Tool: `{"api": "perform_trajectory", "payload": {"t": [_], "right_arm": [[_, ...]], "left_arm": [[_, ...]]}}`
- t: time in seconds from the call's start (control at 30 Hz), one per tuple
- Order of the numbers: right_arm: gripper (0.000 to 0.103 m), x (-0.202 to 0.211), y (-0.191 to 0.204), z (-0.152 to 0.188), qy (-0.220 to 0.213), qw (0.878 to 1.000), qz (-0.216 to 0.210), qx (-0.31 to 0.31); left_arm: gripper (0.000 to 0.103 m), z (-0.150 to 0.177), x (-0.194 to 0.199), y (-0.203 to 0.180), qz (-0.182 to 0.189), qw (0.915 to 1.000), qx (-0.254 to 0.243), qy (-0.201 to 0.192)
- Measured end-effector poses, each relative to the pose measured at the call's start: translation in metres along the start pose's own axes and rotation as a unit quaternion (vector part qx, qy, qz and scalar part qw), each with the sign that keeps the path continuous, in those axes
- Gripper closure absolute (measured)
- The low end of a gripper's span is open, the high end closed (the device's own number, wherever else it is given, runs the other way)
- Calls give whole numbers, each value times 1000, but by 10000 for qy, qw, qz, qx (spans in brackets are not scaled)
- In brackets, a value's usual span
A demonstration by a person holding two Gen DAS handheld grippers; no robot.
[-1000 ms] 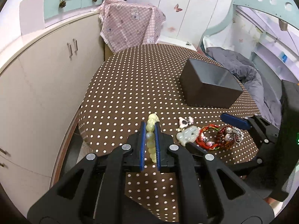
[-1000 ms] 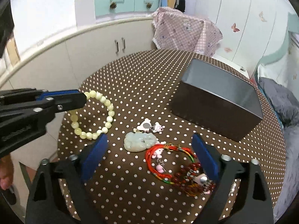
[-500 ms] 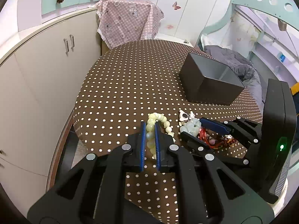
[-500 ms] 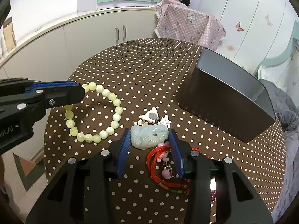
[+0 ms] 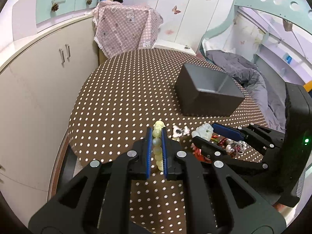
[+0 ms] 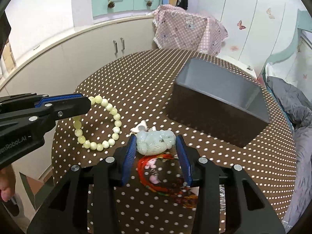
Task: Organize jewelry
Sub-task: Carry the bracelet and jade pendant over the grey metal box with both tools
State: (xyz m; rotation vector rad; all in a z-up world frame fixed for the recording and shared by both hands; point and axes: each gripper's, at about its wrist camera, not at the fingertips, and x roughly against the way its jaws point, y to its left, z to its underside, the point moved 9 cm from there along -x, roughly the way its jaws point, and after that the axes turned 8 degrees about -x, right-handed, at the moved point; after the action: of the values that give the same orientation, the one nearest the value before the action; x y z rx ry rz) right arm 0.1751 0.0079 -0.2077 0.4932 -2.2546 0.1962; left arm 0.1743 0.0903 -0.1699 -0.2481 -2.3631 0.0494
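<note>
Closed in from wide apart around the pale jade pendant (image 6: 155,142), the right claw (image 6: 156,149), blue pads now pressed on both its sides. Held the pendant clear of the dotted surface (image 6: 136,78), above the red cord bracelet (image 6: 150,167) and just in front of a small white charm (image 6: 141,127). Kept together on the yellow-green bead bracelet (image 6: 101,122), the left claw (image 5: 156,148), beads pinched between its pads and the rest of the loop hanging free toward the surface. Stood open-topped further back on the surface, well apart from both claws, the dark grey box (image 6: 220,101). Lay beside the red cord, near the surface's front edge, a dark red bead string (image 6: 185,198).
</note>
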Motion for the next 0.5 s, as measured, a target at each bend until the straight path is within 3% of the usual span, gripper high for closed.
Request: {"api": "perform_trajectory", "payload": {"t": [0.5], "right_arm": [[64,44,-65,-43,-751,9945,511,-516]], "left_arm": [[94,-63,18,-32,208,9969,-346,-676]]}}
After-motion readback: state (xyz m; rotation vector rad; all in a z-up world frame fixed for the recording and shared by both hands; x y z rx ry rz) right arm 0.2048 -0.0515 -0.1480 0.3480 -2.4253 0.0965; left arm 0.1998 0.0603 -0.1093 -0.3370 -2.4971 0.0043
